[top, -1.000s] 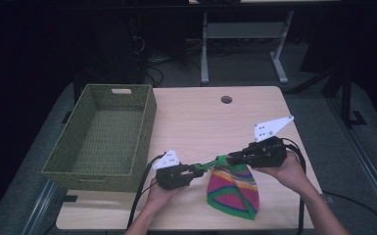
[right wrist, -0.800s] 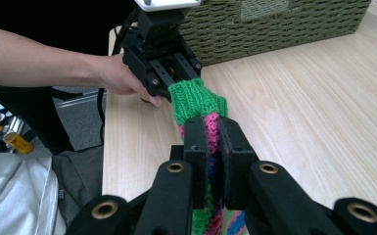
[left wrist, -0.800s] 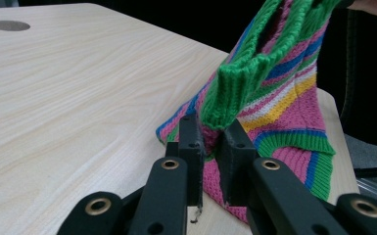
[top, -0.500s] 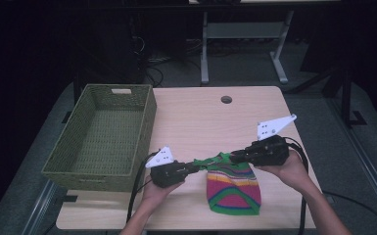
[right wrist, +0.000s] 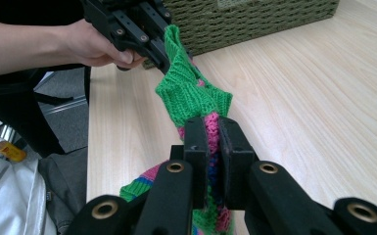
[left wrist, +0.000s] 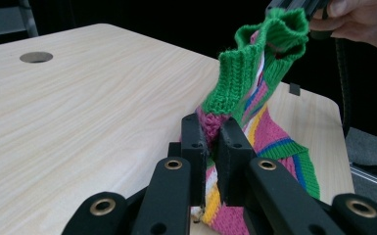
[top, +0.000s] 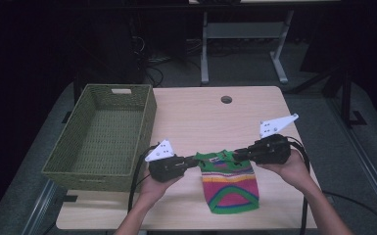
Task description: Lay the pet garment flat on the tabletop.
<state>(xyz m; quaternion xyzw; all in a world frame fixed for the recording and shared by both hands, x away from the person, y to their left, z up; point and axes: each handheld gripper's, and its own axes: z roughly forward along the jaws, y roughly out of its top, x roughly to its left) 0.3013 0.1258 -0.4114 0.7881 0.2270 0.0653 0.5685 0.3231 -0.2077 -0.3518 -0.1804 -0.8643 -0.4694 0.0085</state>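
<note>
A small knitted sweater (top: 229, 183) in green, pink, yellow and blue stripes hangs spread over the table's front edge area. My left gripper (top: 195, 160) is shut on its left shoulder, and in the left gripper view the pink knit (left wrist: 211, 128) is pinched between the jaws. My right gripper (top: 237, 154) is shut on the right shoulder; the right gripper view shows the knit (right wrist: 212, 128) squeezed between its jaws. The green collar (top: 216, 157) stretches between the two grippers. The lower hem rests on the table.
A green woven basket (top: 100, 169) stands at the table's left side, beside the left hand. The light wooden table (top: 205, 115) has a round cable hole (top: 226, 100) at the back. A desk frame and cables lie on the floor behind.
Both grippers have moved apart and lifted, pulling the sweater from a bunched lump into a flat, spread shape hanging between them.
</note>
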